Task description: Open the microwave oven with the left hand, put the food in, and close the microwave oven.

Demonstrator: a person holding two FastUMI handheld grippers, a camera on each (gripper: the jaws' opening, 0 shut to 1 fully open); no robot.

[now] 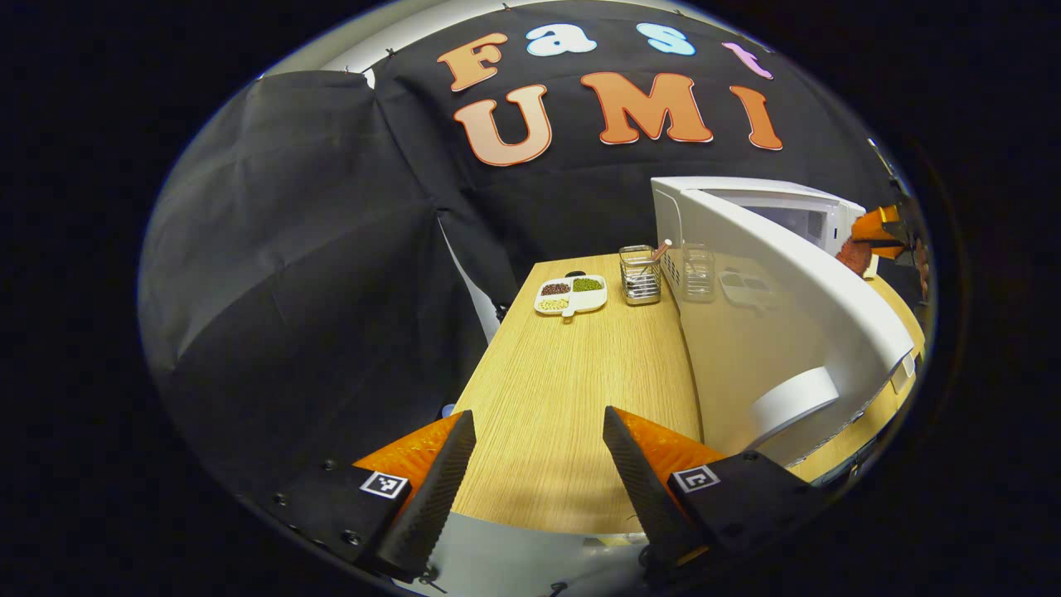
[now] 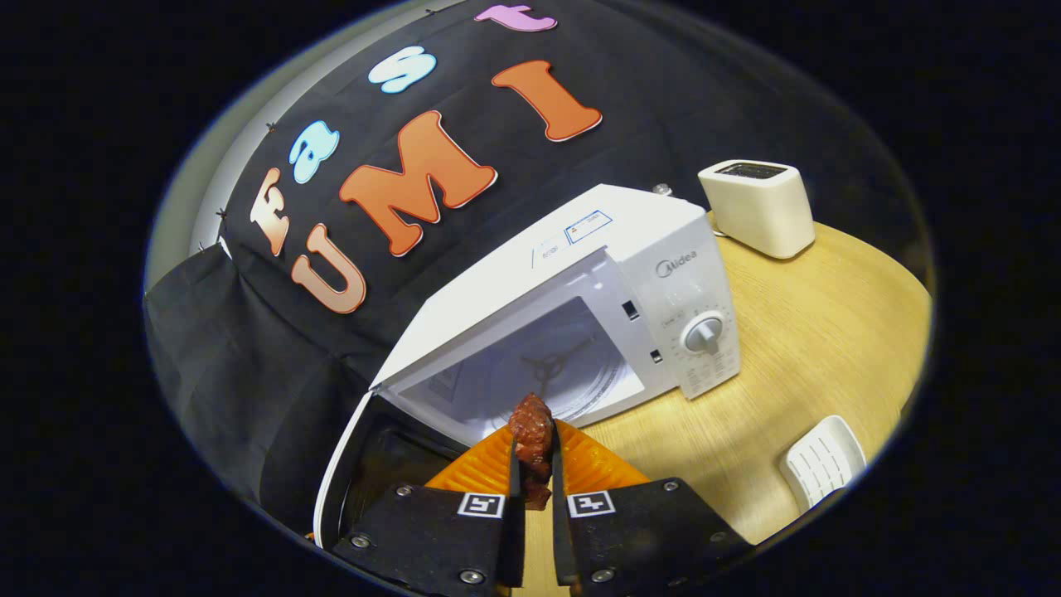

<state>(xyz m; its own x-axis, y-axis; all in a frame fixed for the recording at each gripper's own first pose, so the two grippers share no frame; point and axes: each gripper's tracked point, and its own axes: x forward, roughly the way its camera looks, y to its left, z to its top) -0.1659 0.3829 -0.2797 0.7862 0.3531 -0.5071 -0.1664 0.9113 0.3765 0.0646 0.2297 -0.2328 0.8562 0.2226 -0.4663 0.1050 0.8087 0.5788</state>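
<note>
The left gripper point(image 1: 539, 464) is hanging over the bench point(image 1: 572, 381) with its jaws spread wide and holding nothing, the swung-out microwave door point(image 1: 796, 298) standing just to its right and a divided dish of beans point(image 1: 570, 294) and a wire holder point(image 1: 640, 274) sitting far along the bench. The opening step looks done, and the loading step is in hand. The right gripper point(image 2: 530, 464) is carrying the food point(image 2: 531, 439), a dark reddish chunk, with its jaws clamped together on it, the piece sticking up between them directly before the open microwave point(image 2: 580, 332) cavity. Next, I judge, the right hand needs to be reaching forward over the turntable and letting go.
</note>
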